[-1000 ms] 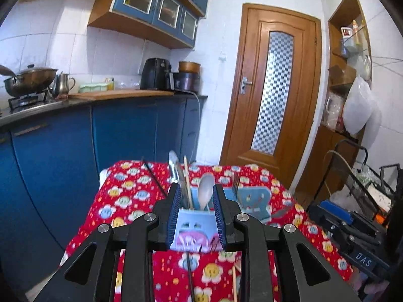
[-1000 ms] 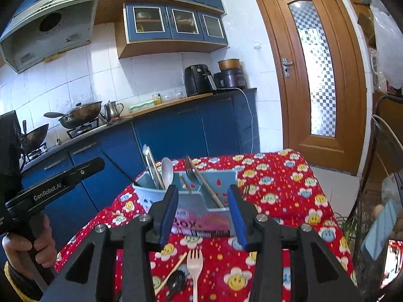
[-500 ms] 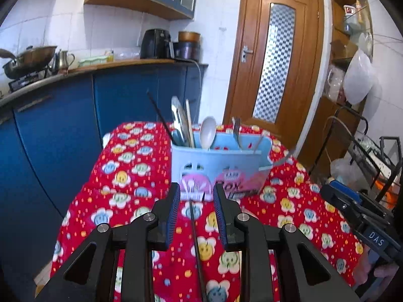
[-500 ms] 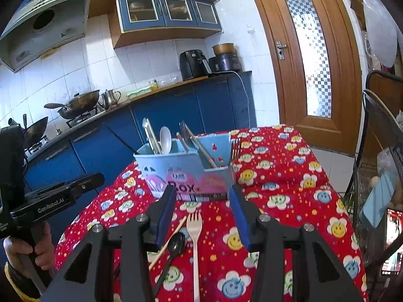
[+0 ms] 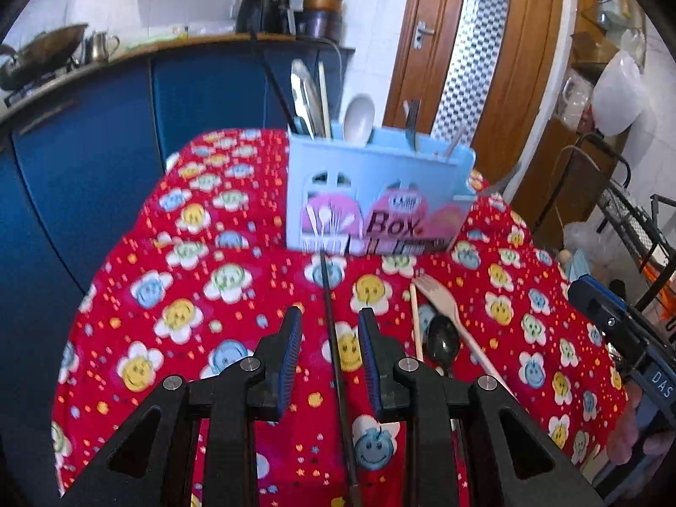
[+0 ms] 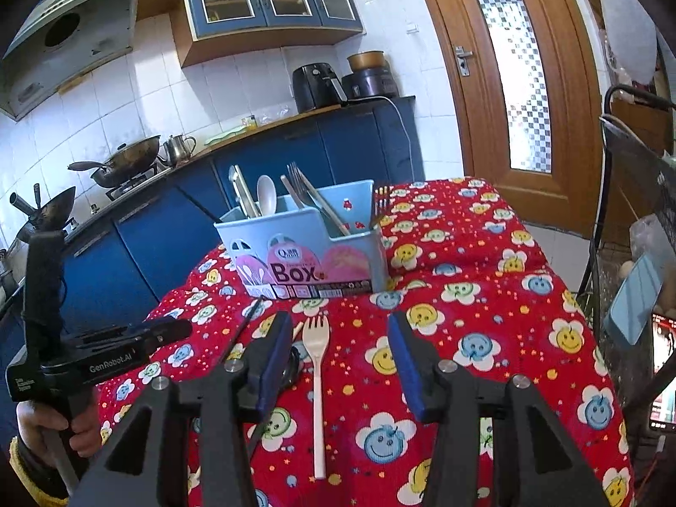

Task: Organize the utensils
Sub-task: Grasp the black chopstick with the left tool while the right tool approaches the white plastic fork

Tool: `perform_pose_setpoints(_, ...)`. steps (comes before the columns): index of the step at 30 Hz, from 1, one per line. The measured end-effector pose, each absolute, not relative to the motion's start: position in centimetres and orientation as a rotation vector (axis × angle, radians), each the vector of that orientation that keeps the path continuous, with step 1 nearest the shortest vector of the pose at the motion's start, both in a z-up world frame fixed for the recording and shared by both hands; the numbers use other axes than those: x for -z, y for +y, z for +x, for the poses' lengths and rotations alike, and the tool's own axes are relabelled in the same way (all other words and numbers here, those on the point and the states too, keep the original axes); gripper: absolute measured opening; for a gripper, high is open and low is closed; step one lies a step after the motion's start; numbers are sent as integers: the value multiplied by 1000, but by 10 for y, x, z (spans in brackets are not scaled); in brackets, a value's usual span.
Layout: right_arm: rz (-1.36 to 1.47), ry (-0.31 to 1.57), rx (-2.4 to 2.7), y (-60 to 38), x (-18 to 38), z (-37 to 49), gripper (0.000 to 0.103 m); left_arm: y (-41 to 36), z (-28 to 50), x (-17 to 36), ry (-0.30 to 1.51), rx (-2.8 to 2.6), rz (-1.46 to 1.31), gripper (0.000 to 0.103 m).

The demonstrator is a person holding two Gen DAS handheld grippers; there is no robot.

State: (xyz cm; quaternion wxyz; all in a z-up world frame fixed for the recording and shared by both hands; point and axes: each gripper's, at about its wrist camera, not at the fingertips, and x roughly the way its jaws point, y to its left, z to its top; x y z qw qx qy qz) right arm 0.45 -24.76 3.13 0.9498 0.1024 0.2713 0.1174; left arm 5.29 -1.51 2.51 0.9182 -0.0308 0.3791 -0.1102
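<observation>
A light blue utensil box (image 5: 372, 194) (image 6: 308, 253) stands on the red flowered tablecloth (image 5: 190, 295) and holds several utensils. A thin black chopstick (image 5: 333, 338) lies on the cloth and runs between the fingers of my open left gripper (image 5: 329, 342), untouched. A cream fork (image 6: 317, 376) (image 5: 448, 321) lies between the fingers of my open right gripper (image 6: 340, 359). A black spoon (image 5: 441, 344) and a wooden chopstick (image 5: 416, 321) lie beside the fork. Both grippers hover low over the cloth, short of the box.
Blue kitchen cabinets (image 6: 169, 228) run along the left with woks (image 6: 126, 160) and appliances on the counter. A wooden door (image 6: 519, 63) is behind the table. A wire rack (image 5: 633, 228) stands at the right. The left gripper's body (image 6: 97, 359) shows in the right wrist view.
Both grippers have tilted down and drawn back from the box toward the cloth. The black chopstick now lies between the left fingers, the fork between the right fingers.
</observation>
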Motion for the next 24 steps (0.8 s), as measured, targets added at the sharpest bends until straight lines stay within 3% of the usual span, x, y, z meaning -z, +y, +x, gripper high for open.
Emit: perform_pose_setpoints(24, 290, 624, -211, -270, 6, 16, 51, -27, 77, 21, 958, 243, -17, 27)
